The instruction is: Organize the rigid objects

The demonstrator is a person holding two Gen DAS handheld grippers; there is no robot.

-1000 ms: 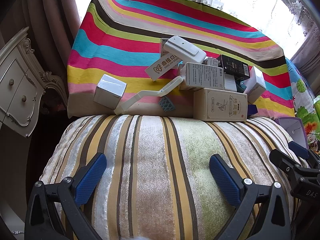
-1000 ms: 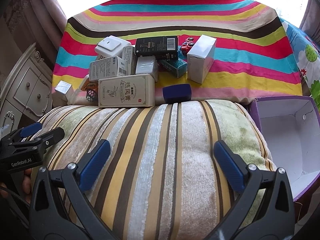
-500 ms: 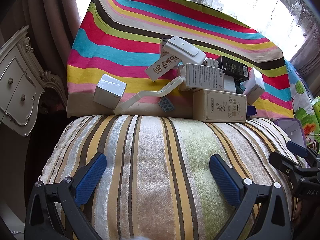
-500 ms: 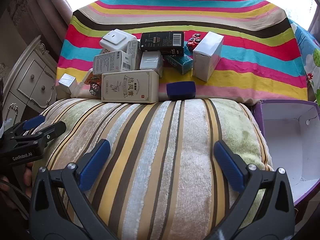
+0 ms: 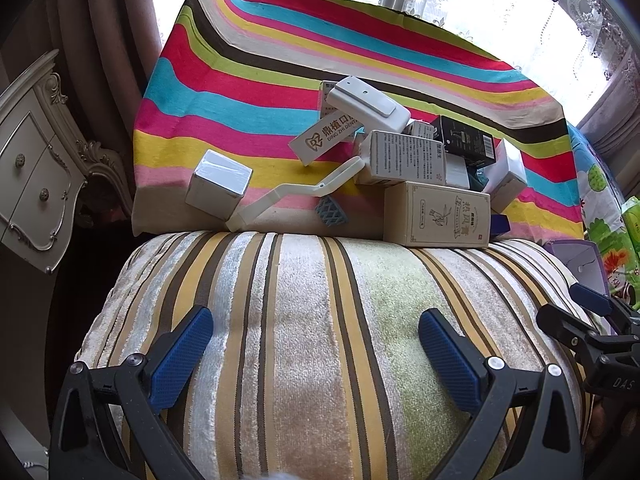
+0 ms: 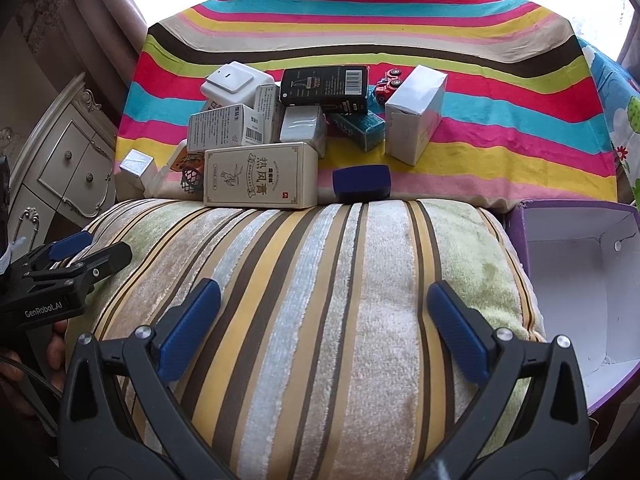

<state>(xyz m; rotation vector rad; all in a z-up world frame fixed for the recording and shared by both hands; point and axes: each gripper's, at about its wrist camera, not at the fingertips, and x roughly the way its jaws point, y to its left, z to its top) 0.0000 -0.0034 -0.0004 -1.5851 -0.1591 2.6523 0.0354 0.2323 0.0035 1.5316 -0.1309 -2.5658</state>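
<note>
Nearest the cameras, both grippers hover over the striped plush cushion [image 6: 320,300], well short of the goods. Left gripper [image 5: 316,356]: fingers spread wide, nothing between them. Right gripper [image 6: 324,320]: fingers likewise spread and empty.

Assessment: no item is yet taken; the step in hand appears to be the approach and the choice of a first object. The next move calls for reaching past the cushion to an item lying free at the pile's near edge, then carrying it to the open purple cardboard box with white lining [image 6: 568,264], which stands just right of the cushion and looks empty.

Beyond the cushion, the rigid objects lie heaped on the desk under a rainbow-striped cloth [image 6: 500,128]. Count, near to far:
- one beige carton with Chinese lettering [image 6: 260,176], touching the cushion;
- one dark blue case [image 6: 362,182] beside it;
- one small silvery-white cube box [image 5: 218,188], apart at the left;
- one white plastic handled tool [image 5: 296,196];
- one grey lattice piece [image 5: 331,211];
- one black barcoded carton [image 6: 324,90];
- one teal carton [image 6: 358,128];
- one tall white carton [image 6: 416,114];
- one white switch-like block [image 6: 234,84];
- one red toy car [image 6: 388,82].

Several further white cartons are overlapped; their number cannot be fixed.
</note>
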